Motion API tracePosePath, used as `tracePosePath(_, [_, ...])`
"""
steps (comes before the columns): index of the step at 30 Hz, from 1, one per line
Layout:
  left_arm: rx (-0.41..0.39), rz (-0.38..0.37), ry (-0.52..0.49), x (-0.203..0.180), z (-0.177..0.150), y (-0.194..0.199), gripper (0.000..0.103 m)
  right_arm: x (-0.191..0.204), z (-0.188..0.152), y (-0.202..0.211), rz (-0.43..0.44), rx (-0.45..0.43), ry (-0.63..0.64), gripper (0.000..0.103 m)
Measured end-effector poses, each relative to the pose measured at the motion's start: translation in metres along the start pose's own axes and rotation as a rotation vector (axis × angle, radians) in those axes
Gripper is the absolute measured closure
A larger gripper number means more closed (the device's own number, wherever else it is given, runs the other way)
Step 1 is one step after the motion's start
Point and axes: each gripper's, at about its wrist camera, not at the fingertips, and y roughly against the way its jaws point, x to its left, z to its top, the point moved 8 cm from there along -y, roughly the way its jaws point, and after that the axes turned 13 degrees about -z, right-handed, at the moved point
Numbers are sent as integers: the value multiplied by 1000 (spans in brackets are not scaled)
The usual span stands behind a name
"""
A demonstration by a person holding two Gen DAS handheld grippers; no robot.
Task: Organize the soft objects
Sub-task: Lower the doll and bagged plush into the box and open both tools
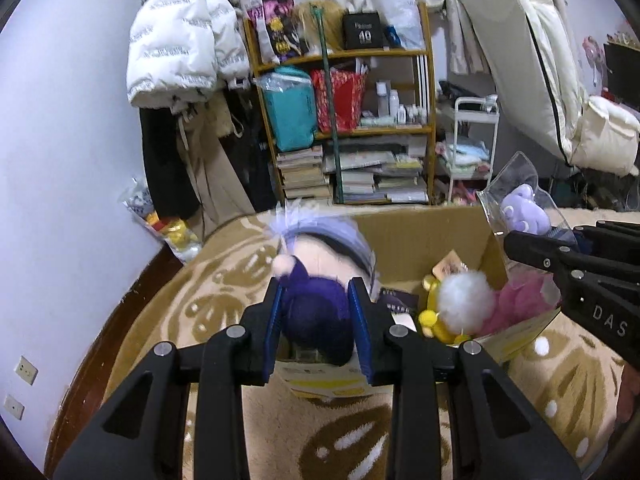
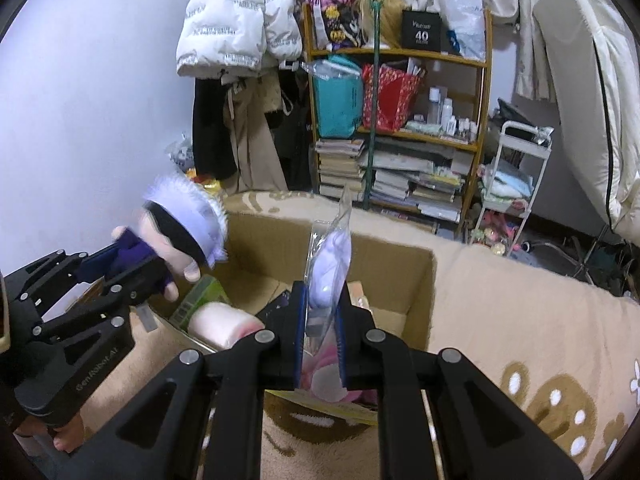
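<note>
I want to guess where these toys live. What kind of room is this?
Probably a bedroom or storage room in a home. A white puffer jacket hangs on the wall, a wooden shelf holds books and bottles, and a mattress leans upright.

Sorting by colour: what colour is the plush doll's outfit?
Dark purple; the plush doll shows best in the left wrist view.

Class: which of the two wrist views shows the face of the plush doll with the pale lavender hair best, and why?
The right wrist view: the plush doll appears side-on, showing its black blindfold and cheek while the left gripper holds its purple body. In the left wrist view, the plush doll is seen from behind, with its face hidden.
</note>
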Motion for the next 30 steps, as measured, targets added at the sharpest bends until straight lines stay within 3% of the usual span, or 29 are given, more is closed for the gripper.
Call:
tracePosePath(8, [19, 19, 4, 4, -6, -7, 70, -6, -12, -12, 23, 46, -38, 88])
tracePosePath(10, [33, 24, 11, 6, -8, -8, 60, -9, -12, -13, 33, 56, -54, 86])
tracePosePath(13, [27, 36, 13, 8, -8, -6, 43, -13, -11, -10, 30, 44, -68, 71])
tracePosePath(15, [26, 37, 3, 7, -7, -4, 37, -16, -10, -8, 30, 33, -76, 62])
tracePosePath(19, [25, 39, -17, 3, -7, -1, 29, -19, -10, -3, 28, 25, -81, 57])
tracePosePath(21, [22, 41, -25, 2, -6, 1, 27, -20, -11, -1, 22, 23, -82, 49])
tracePosePath(25, [12, 47, -37, 0, -4, 8, 18, -23, -11, 4, 23, 25, -92, 47])
tracePosePath(27, [-1, 51, -33, 1, -3, 13, 14, -25, -11, 9, 23, 19, -97, 40])
tracePosePath(30, [-7, 50, -18, 4, -1, 21, 13, -27, -9, 16, 18, 5, -103, 35])
